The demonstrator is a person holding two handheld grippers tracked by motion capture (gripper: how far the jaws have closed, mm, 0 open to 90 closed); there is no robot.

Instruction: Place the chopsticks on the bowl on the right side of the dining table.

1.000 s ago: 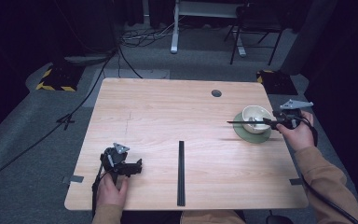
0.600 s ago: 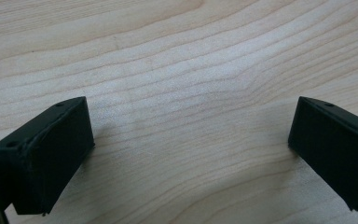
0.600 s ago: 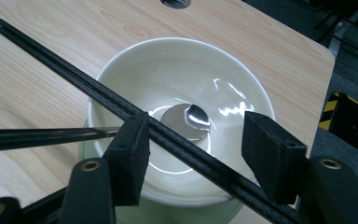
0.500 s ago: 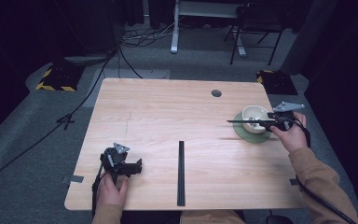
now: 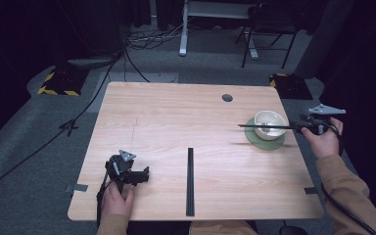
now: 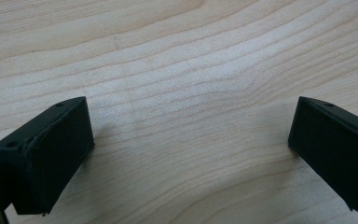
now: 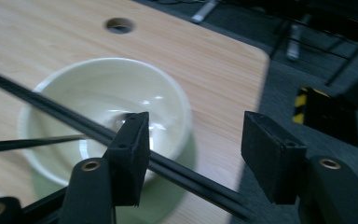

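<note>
Lying across the rim of the white bowl point(image 5: 269, 124) on its green saucer point(image 5: 252, 138), one black chopstick point(image 5: 267, 127) is passing between the wide-apart jaws of the right gripper point(image 7: 193, 154); the left gripper point(image 6: 191, 149) is resting open on the table point(image 5: 176, 117), near another chopstick point(image 5: 190, 181).

The wooden table point(image 5: 176, 122) lay mostly bare across its left and middle. A pair of black chopsticks point(image 5: 190, 182) lay near its front edge. At the right edge, a white bowl point(image 5: 269, 124) on a green saucer point(image 5: 254, 140) blocked passage, a black chopstick point(image 5: 267, 127) lying across the bowl.
</note>
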